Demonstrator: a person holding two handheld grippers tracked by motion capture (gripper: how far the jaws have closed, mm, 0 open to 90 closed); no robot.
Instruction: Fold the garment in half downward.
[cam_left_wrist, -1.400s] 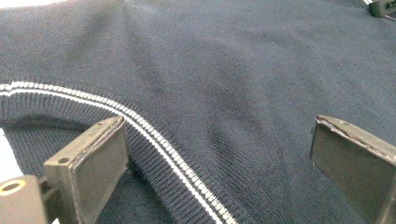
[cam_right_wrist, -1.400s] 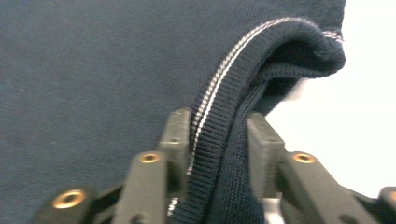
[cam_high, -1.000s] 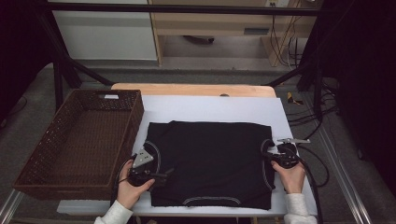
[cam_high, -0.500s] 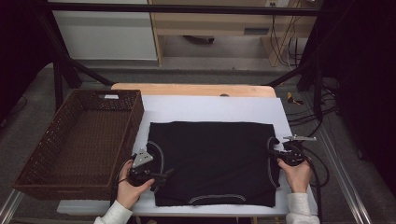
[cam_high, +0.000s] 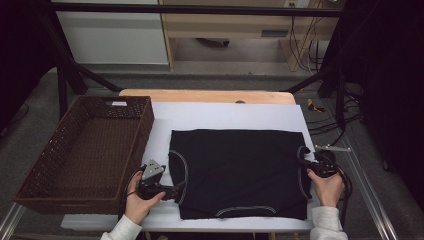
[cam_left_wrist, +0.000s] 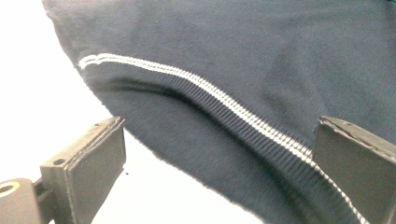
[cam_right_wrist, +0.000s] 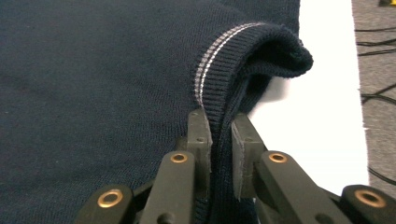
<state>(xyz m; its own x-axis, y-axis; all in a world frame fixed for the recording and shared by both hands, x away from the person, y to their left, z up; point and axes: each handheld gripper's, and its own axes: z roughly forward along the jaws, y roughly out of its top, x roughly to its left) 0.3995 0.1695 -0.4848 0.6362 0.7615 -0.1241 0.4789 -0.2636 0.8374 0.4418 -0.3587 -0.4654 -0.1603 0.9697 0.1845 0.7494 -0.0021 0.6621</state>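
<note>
A dark navy shirt (cam_high: 240, 170) lies flat on the white table (cam_high: 225, 117), its ribbed edges trimmed with a thin white stripe. My right gripper (cam_high: 303, 159) is at the shirt's right edge, shut on the ribbed sleeve cuff (cam_right_wrist: 233, 51); in the right gripper view the cuff folds up between the pads of the right gripper (cam_right_wrist: 220, 123). My left gripper (cam_high: 176, 191) rests at the shirt's left edge. Its jaws stand wide apart in the left gripper view (cam_left_wrist: 224, 140), with the striped left cuff (cam_left_wrist: 224, 100) lying loose between them, not pinched.
A brown wicker basket (cam_high: 145, 125) with nothing in it stands at the table's left side. A wooden board (cam_high: 205, 95) runs along the far edge. Cables (cam_high: 320, 107) lie on the floor to the right. Bare white table shows beyond the shirt.
My right gripper has moved to the right with the cuff, drawing the shirt's right side outward. The left gripper has stayed where it was.
</note>
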